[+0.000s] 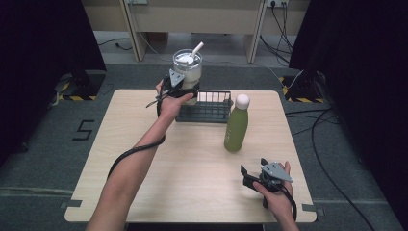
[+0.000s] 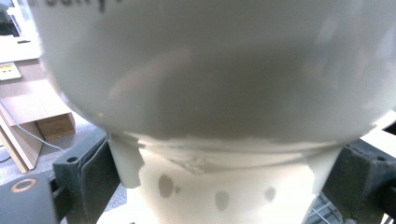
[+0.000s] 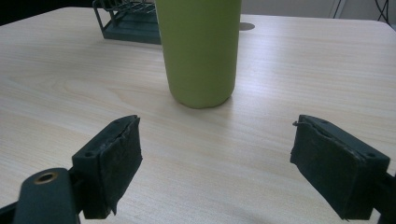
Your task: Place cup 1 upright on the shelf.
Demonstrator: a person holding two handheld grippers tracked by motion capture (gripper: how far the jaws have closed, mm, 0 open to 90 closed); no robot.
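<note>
The left gripper [image 1: 185, 89] grips a white lidded cup [image 1: 188, 67] with a straw above the far left end of a dark wire rack [image 1: 206, 108]. A green bottle [image 1: 236, 126] stands right of centre on the surface [image 1: 192, 163]. The right gripper [image 1: 250, 175] rests open near the right edge.

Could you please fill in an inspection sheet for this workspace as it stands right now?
Surface: light wooden table, no spills seen.
Job's things: white lidded cup with straw, held above the dark wire rack; green bottle upright to the right of the rack.
Clutter: nothing seen.
Grippers: left hand-held gripper clamped on the cup's lower part; right hand-held gripper open, near the table's front right, facing the bottle.
Cables: gripper cable along the left forearm; loose cables on the floor at right.
Surroundings: grey carpet, dark curtains both sides.
</note>
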